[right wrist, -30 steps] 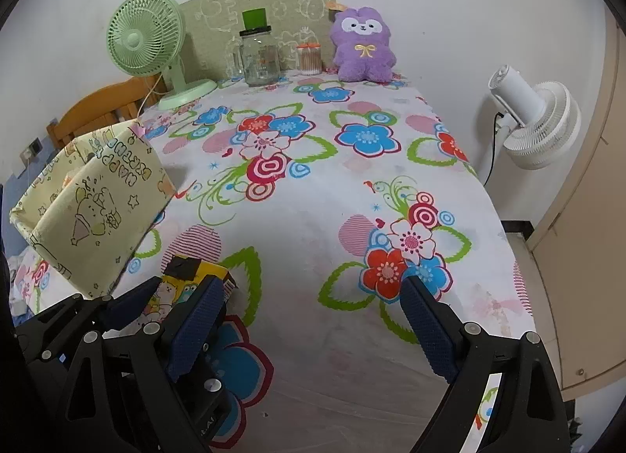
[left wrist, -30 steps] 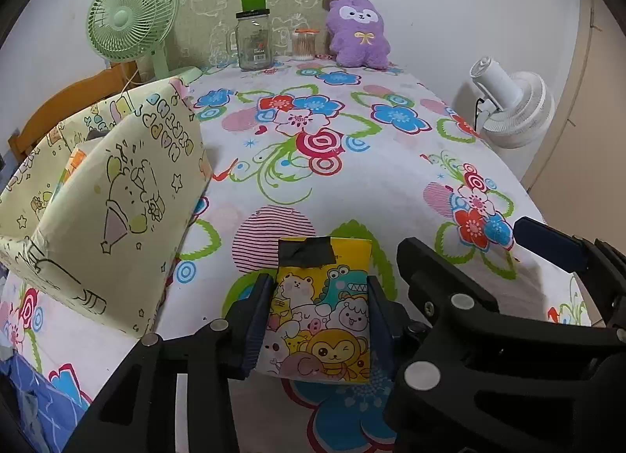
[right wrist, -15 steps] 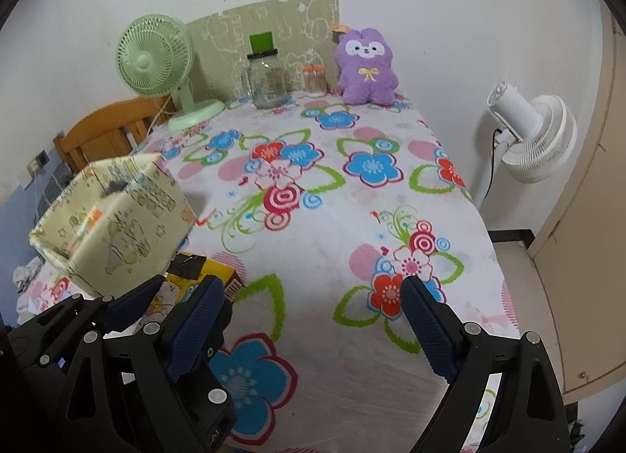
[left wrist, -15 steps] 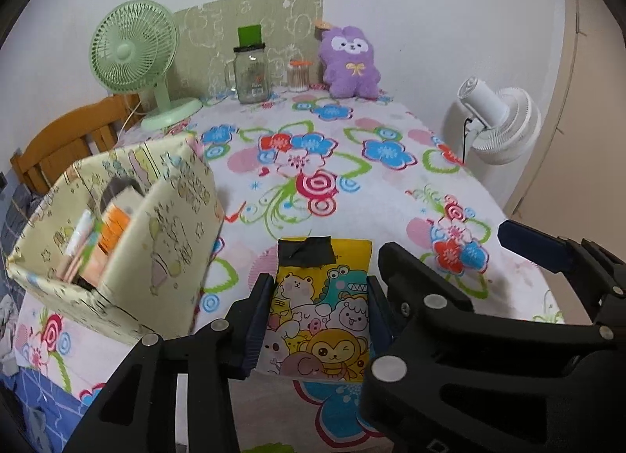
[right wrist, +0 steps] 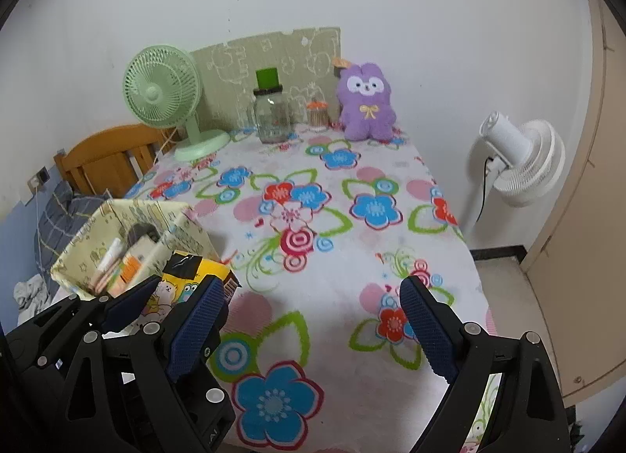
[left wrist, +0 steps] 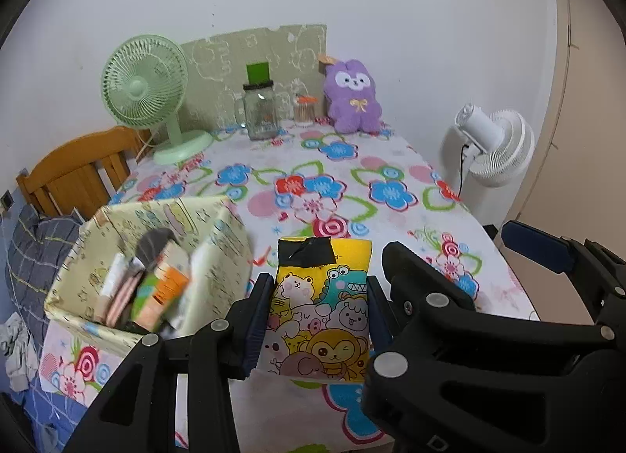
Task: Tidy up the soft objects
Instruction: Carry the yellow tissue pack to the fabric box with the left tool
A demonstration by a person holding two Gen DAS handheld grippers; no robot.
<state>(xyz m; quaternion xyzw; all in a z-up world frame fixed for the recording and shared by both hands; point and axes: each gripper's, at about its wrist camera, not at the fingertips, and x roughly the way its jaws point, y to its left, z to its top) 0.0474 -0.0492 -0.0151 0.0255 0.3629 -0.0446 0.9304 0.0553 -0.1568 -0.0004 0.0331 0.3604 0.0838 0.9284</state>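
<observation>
Both grippers rose since earlier; fabric bin (left wrist: 219, 253) now seen from above. Left gripper (left wrist: 319, 320) fingers clamp cartoon pouch (left wrist: 322, 308) upright, airborne right of bin, for drop-in. Right gripper (right wrist: 313, 329) wide open, empty, standing by.

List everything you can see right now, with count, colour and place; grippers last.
Cartoon pouch: one, yellow, black tape on top, held above near table edge.
Storage box: one, pale yellow print, near left, holding brush and packets.
Plush toy: one, purple, far end by wall.
Desk fan: one, green, far left.
Glass jar: one, clear, far centre.
Small jar: one, orange lid, beside plush.
Floor fan: one, white, right of table.
Chair: one, wooden, left.
Table: one, floral cloth.
Left gripper: clamped on pouch.
Right gripper: open, empty.
</observation>
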